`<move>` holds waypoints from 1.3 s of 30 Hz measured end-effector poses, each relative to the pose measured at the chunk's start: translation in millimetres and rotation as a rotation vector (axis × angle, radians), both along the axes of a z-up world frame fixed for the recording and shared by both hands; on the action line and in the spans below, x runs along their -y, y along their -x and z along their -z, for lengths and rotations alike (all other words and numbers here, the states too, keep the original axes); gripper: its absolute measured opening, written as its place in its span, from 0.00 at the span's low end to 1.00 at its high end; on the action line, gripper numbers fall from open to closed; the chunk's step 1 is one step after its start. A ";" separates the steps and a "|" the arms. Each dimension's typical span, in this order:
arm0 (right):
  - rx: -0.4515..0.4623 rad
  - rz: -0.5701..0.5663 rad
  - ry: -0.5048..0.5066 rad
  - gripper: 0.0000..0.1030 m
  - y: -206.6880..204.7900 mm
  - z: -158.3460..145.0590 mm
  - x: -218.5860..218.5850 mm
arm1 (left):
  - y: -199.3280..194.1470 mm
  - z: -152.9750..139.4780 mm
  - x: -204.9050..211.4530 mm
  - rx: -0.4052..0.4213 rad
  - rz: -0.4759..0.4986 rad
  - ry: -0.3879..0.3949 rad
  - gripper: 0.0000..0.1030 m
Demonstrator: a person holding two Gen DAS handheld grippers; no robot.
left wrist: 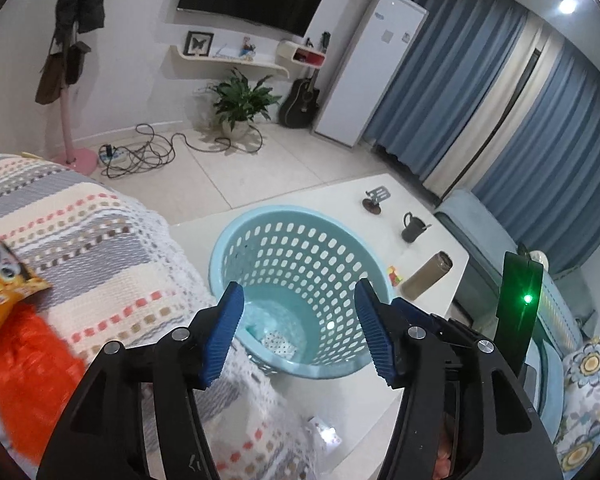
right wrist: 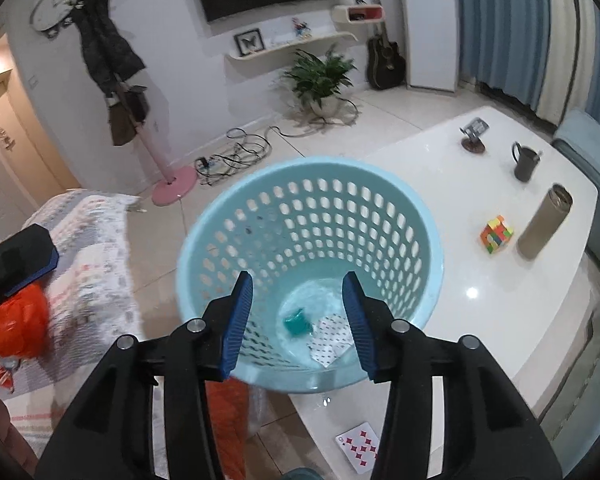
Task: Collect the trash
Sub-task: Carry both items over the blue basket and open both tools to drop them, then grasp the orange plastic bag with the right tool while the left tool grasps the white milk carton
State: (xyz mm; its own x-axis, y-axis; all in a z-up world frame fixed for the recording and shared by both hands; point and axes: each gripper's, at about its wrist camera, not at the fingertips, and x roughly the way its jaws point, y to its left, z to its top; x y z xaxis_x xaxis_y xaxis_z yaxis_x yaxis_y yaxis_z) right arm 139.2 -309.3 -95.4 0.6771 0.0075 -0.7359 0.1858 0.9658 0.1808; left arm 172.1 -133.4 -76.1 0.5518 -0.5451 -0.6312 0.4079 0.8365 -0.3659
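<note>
A light blue perforated basket (left wrist: 280, 210) (right wrist: 300, 162) stands on the near end of a white table (right wrist: 440, 168). On the basket's bottom lie a small teal scrap (right wrist: 298, 322) and a white dotted wrapper (right wrist: 332, 342) (left wrist: 278, 342). My left gripper (left wrist: 298, 292) hangs over the basket's near rim, open, with nothing between its blue pads. My right gripper (right wrist: 298, 280) also points down into the basket, open and empty. An orange snack packet (left wrist: 0, 280) and an orange plastic bag (left wrist: 24, 380) (right wrist: 16, 328) lie on the striped blanket (left wrist: 100, 240) to the left.
The table carries a puzzle cube (right wrist: 496, 234), a lying flask (right wrist: 544, 222), a dark mug (right wrist: 526, 164), a small stand (right wrist: 474, 136) and a playing card (right wrist: 358, 446). Cables (right wrist: 236, 152), a pink coat-stand base (right wrist: 174, 186) and a potted plant (right wrist: 320, 80) sit on the floor beyond.
</note>
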 end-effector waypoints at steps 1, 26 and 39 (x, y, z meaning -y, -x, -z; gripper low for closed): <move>0.018 -0.012 0.009 0.42 3.2 -7.0 -5.7 | 6.9 -5.3 -5.7 0.015 -0.007 0.004 0.55; 0.161 -0.563 0.133 0.69 2.9 -25.0 -244.5 | 154.7 -22.0 -338.0 0.058 -0.724 -0.043 0.58; 0.047 -0.657 0.024 0.65 -7.2 -9.8 -262.0 | 145.6 19.8 -397.6 -0.067 -0.672 0.103 0.71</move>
